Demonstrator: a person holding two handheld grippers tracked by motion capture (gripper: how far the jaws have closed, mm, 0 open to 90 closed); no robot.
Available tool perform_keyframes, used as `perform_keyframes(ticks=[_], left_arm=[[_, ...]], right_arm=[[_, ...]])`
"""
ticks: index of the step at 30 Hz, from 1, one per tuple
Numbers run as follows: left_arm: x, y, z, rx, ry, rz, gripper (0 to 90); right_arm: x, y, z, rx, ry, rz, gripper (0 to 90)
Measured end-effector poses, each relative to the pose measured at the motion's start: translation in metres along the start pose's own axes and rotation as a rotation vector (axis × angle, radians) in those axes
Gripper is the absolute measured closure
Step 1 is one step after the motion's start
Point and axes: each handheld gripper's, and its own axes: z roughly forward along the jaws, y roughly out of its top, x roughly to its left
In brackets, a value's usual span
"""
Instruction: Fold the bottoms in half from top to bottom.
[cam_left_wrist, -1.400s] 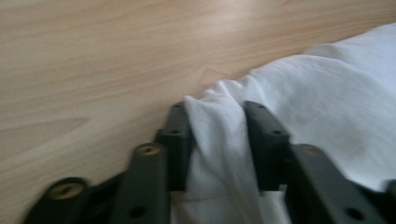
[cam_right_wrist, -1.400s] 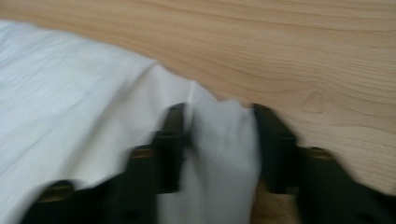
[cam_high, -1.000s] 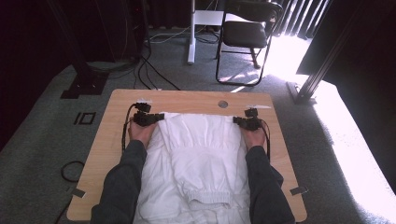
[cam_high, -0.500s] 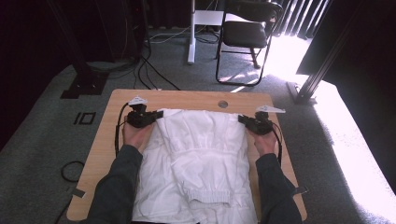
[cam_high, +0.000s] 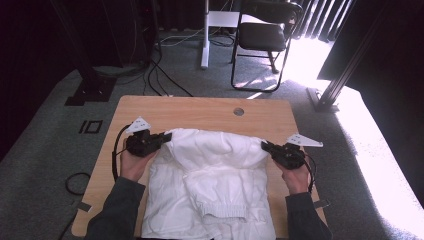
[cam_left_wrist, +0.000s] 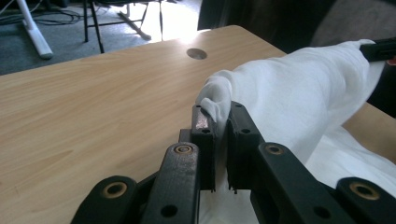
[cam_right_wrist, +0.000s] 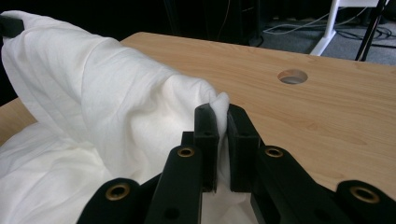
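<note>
From the high view, a white garment (cam_high: 210, 190) lies on a light wooden table (cam_high: 200, 107), its near end with a ribbed waistband toward the person. The left hand-held gripper (cam_high: 162, 137) and the right hand-held gripper (cam_high: 265, 146) each pinch one far corner of the cloth, lifted off the table so the far edge hangs between them in a raised fold. A round cable hole (cam_high: 238, 111) sits in the bare wood beyond, and a black chair (cam_high: 265, 35) stands on the grey carpet past the table. In the left gripper view, the two black jaws are clenched on a bunched corner of white fabric, which stretches away up to the right. In the right gripper view, the jaws likewise clamp a corner, the cloth rising in a ridge to the left. This looks like the middle of a fold, with the far edge being carried over the garment toward the near end. The next move calls for keeping both corners level and taut, laying the edge down squarely, then letting go.
</note>
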Motion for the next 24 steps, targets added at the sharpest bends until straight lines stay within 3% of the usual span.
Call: perform_keyframes(ticks=[4, 13, 14, 15, 19, 24], left_arm=[[-0.012, -0.008, -0.015, 0.001, -0.008, 0.010, 85.0], [-0.033, -0.043, -0.036, 0.037, -0.033, 0.007, 84.7], [-0.037, -0.058, -0.039, 0.057, -0.035, -0.013, 84.7], [-0.039, -0.065, -0.040, 0.078, -0.031, -0.015, 84.5], [-0.046, -0.094, -0.039, 0.134, -0.013, -0.040, 84.1], [-0.044, -0.127, -0.030, 0.232, -0.007, -0.097, 83.8]], right_arm=[[0.011, -0.010, -0.015, -0.013, 0.017, -0.010, 84.7], [0.033, -0.047, -0.042, 0.026, 0.050, -0.018, 84.7], [0.036, -0.053, -0.045, 0.033, 0.061, -0.009, 84.6], [0.041, -0.067, -0.049, 0.051, 0.072, 0.001, 84.3], [0.049, -0.092, -0.052, 0.097, 0.092, 0.012, 84.3], [0.057, -0.115, -0.049, 0.201, 0.087, 0.013, 84.6]])
